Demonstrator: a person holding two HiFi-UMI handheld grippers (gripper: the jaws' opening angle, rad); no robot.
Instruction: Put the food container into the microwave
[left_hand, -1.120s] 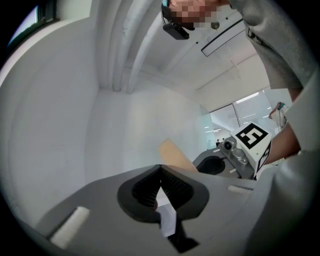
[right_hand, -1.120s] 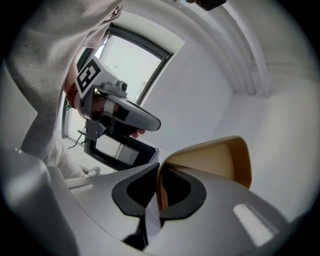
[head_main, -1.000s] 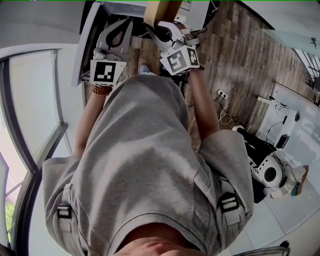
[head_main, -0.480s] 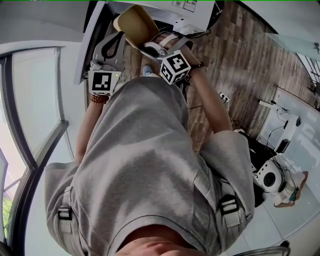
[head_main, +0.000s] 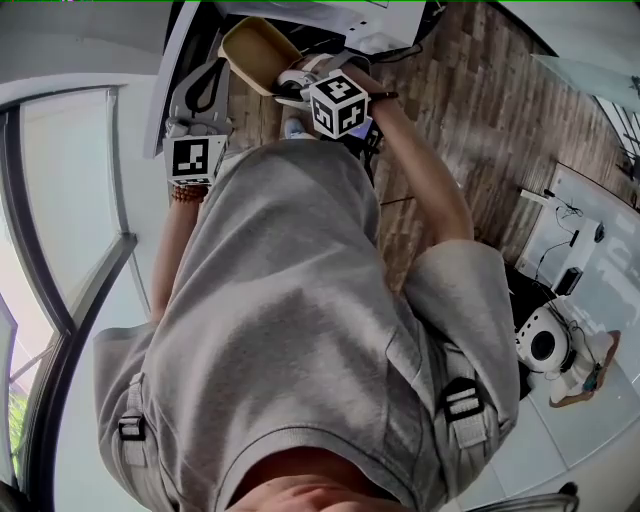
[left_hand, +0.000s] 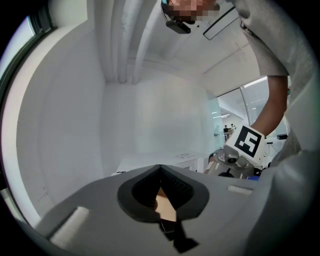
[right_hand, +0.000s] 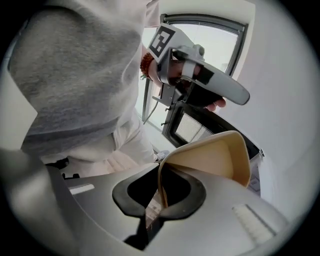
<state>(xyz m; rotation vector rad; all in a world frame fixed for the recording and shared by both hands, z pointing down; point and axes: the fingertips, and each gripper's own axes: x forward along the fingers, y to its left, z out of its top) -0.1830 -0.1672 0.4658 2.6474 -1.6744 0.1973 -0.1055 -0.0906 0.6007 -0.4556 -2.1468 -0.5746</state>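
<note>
My right gripper (right_hand: 161, 189) pinches the food container (right_hand: 215, 155) by the microwave (head_main: 370, 32). My left gripper (left_hand: 160, 169) is closed, empty.

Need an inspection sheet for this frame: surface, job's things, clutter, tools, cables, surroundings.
surface: no worktop seen; wood floor underfoot.
job's things: tan food container, empty and tilted, held near the white microwave; microwave door looks open.
clutter: white round device on the floor at right.
grippers: right tool shut on the container's wall; left tool shut, holding nothing, near the door.
cables: dark leads at far right.
surroundings: window glazing at left.
</note>
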